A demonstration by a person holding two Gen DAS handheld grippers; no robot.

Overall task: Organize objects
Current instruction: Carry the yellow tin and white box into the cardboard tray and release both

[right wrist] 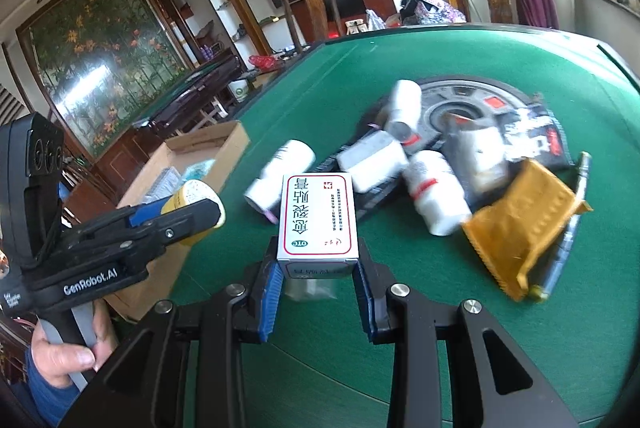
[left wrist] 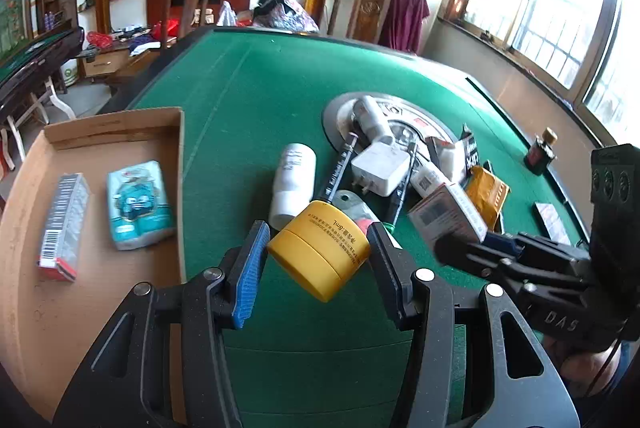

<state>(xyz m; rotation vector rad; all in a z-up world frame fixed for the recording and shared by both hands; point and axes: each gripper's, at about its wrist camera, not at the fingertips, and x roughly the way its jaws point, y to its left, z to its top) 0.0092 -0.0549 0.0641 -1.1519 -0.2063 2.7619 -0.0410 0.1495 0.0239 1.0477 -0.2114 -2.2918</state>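
Observation:
My left gripper [left wrist: 318, 242] is shut on a yellow round jar [left wrist: 320, 252] and holds it above the green table, just right of the cardboard box [left wrist: 24, 228]. The jar [right wrist: 196, 198] and left gripper [right wrist: 192, 216] also show in the right wrist view. My right gripper [right wrist: 318, 268] is shut on a white medicine box [right wrist: 318, 216] with red trim, held above the table; it also shows in the left wrist view [left wrist: 448, 216]. The cardboard box [right wrist: 224, 144] holds a tissue pack [left wrist: 138, 204] and a small barcoded carton [left wrist: 64, 224].
A pile lies at the table's middle: a white bottle [left wrist: 292, 184], a white charger [left wrist: 380, 166], a black pen [left wrist: 340, 168], a gold packet [right wrist: 524, 224], another white bottle [right wrist: 436, 196], black pouches. A small dark bottle [left wrist: 542, 150] stands near the right edge. Chairs stand behind.

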